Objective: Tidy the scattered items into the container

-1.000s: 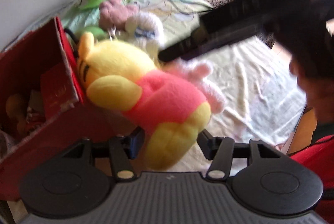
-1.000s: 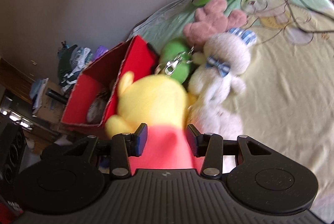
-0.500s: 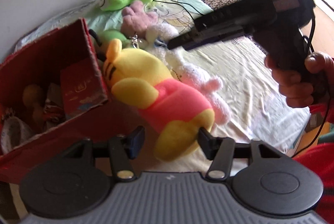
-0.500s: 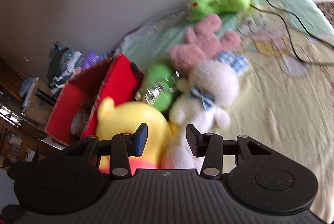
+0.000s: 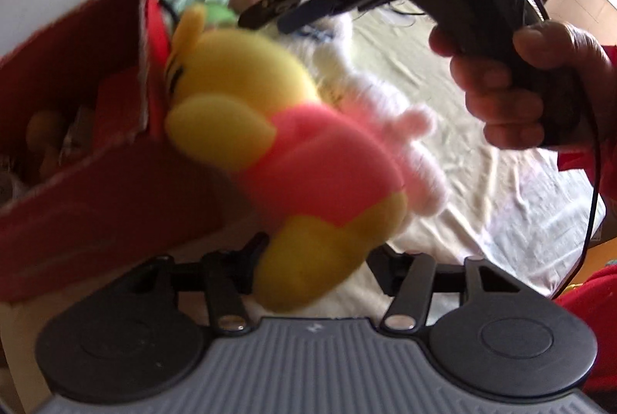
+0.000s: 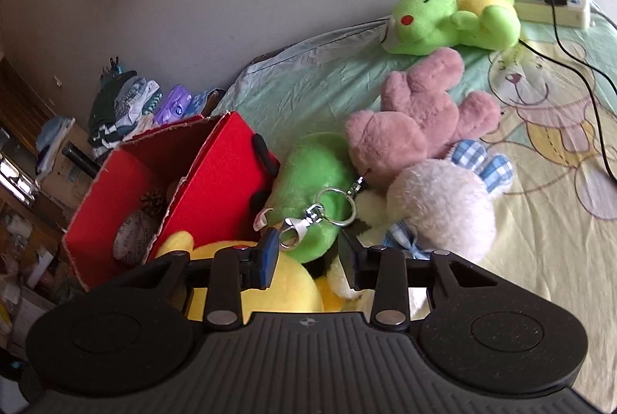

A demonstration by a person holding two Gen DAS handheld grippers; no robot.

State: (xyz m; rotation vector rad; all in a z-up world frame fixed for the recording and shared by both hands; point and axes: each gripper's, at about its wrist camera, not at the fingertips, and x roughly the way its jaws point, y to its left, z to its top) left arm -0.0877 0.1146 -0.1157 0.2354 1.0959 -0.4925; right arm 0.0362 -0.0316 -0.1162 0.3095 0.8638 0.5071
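Left tongs (image 5: 316, 256) grip yellow bear (image 5: 270, 144) by its foot; right tongs (image 6: 308, 256) gape empty, having just narrowed. Lift bear clear over red box (image 5: 96, 190) rim before release.

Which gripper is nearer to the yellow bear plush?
Left. The left gripper has the foot of the yellow bear plush between its fingers. The right gripper hangs just above the bear's head, jaws open and empty, pointing toward the green plush.

Left gripper (image 5: 316, 260) pitched steeply downward, jaws closing upon a plush foot; right gripper (image 6: 306, 256), gripped by a hand (image 5: 520, 94), jaws closing, nothing clamped between them.
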